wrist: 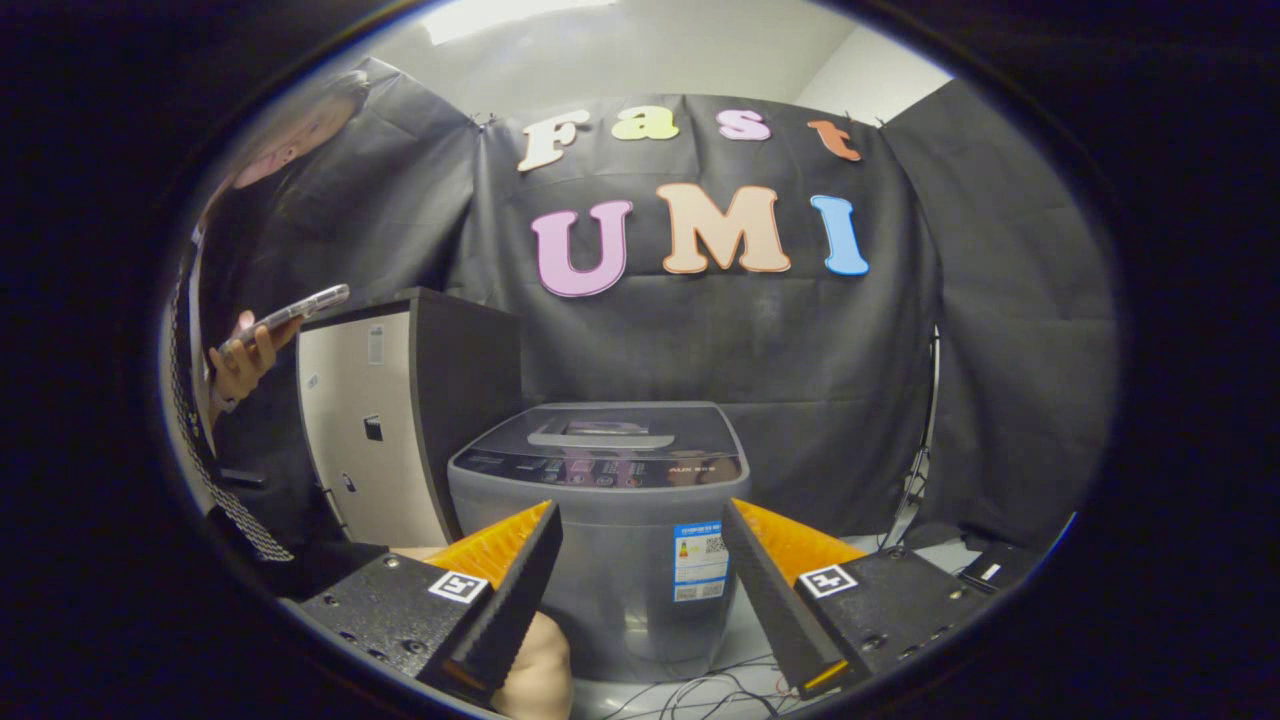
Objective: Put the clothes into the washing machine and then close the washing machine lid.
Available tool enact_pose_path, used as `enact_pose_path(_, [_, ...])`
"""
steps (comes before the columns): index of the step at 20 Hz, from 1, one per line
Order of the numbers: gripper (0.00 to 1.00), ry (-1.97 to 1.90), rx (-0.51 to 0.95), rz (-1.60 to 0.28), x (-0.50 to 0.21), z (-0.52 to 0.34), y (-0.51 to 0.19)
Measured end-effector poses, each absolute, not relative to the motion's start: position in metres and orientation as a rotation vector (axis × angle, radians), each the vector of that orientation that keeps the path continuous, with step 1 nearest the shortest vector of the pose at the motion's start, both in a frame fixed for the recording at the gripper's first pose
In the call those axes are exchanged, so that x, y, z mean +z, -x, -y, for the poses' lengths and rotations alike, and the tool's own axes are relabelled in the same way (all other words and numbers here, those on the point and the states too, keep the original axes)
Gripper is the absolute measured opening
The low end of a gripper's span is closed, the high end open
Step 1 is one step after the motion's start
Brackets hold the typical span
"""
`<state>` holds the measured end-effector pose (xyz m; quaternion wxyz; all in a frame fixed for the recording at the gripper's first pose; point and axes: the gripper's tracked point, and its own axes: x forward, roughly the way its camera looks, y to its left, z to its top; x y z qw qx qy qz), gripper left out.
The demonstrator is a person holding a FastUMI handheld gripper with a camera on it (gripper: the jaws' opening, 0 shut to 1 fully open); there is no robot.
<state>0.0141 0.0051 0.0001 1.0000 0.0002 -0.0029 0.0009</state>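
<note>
A small grey top-loading washing machine point(610, 520) stands on the floor straight ahead of my fingers, its lid point(600, 430) lying flat and shut on top. My gripper point(640, 590) is open, held level in front of the machine's front wall, with nothing between the fingers. The fingers point(510, 590) frame the machine's lower front and the label stuck on it. I can make out no clothes.
A dark cabinet point(400, 420) with a pale door stands to the left of the machine. A person at far left holds a phone point(290, 315) in one hand. Cables point(700, 690) lie on the floor in front of the machine and more hang behind it at the right.
</note>
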Motion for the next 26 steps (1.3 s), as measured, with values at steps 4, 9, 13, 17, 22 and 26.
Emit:
enact_pose_path(4, [0.97,0.000,0.002,0.006,0.0005,-0.0049,-0.0139])
enact_pose_path(9, [0.97,-0.001,0.002,0.006,0.0003,-0.0050,-0.0136])
enact_pose_path(13, [0.97,0.000,0.002,0.006,0.0005,-0.0049,-0.0132])
enact_pose_path(17, [0.97,-0.001,0.005,0.004,0.0001,-0.0051,-0.0131])
enact_pose_path(22, [0.97,0.000,0.016,0.005,0.0004,-0.0073,-0.0131])
enact_pose_path(26, [0.97,-0.001,0.016,0.006,0.0005,-0.0072,-0.0131])
